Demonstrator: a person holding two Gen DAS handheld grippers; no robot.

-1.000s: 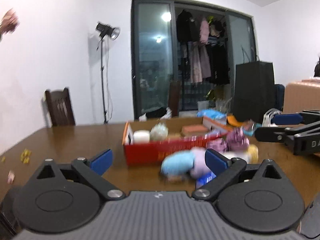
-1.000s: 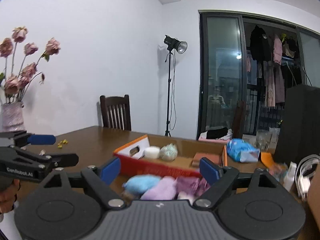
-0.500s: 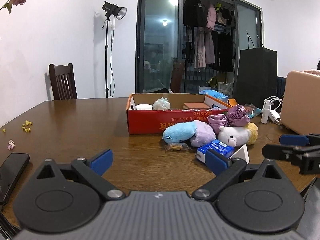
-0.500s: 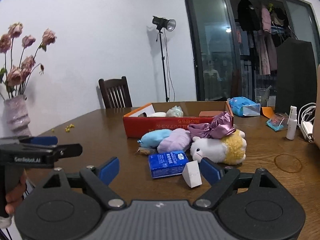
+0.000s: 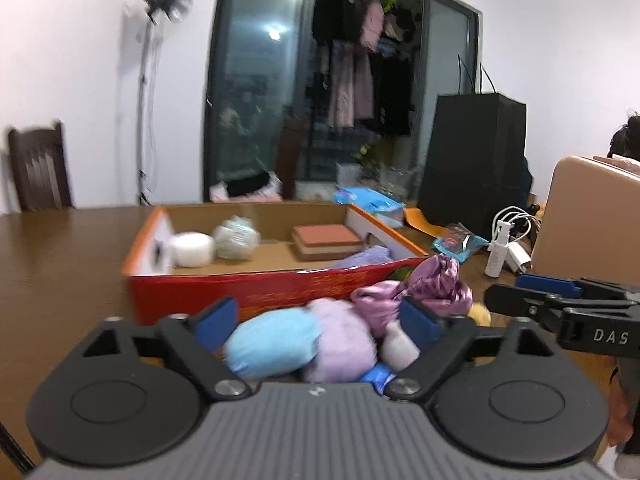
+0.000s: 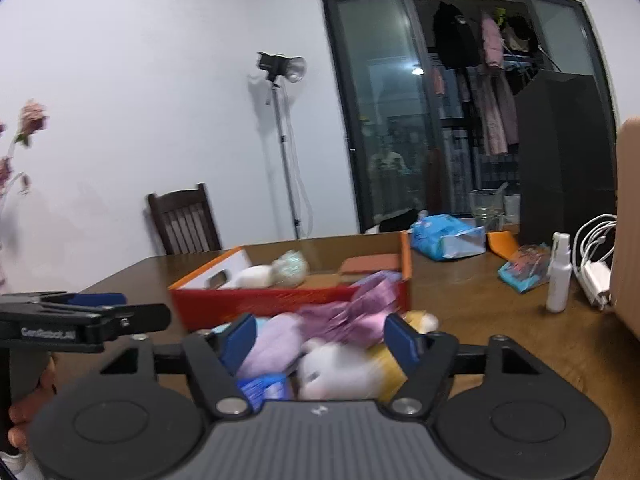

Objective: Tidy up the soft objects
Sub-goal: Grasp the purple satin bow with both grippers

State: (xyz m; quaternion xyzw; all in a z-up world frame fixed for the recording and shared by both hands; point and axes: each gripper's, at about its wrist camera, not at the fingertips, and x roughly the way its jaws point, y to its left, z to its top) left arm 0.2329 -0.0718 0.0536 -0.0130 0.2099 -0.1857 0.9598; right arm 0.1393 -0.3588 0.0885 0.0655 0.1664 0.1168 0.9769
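Observation:
A pile of soft toys lies in front of a red cardboard box (image 5: 256,292) on the brown table. A blue plush (image 5: 274,342) and a lilac plush (image 5: 346,346) sit between the open fingers of my left gripper (image 5: 320,320). A purple satin scrunchie (image 5: 424,290) rests against the box. My right gripper (image 6: 318,338) is open over a white and yellow sheep plush (image 6: 340,368), the lilac plush (image 6: 272,340) and the scrunchie (image 6: 352,312). A blue packet (image 6: 264,390) lies below. The box (image 6: 280,304) holds a white roll, a pale ball and a brown block.
To the right lie a blue bag (image 6: 444,236), a spray bottle (image 6: 560,276), a white charger with cable (image 6: 596,280) and a tan case (image 5: 588,216). A black bag (image 5: 472,160) stands behind. A chair (image 6: 184,220) stands at the far edge.
Both grippers have moved forward and down onto the toy pile, which now fills the gap between their fingers. Both stay open.

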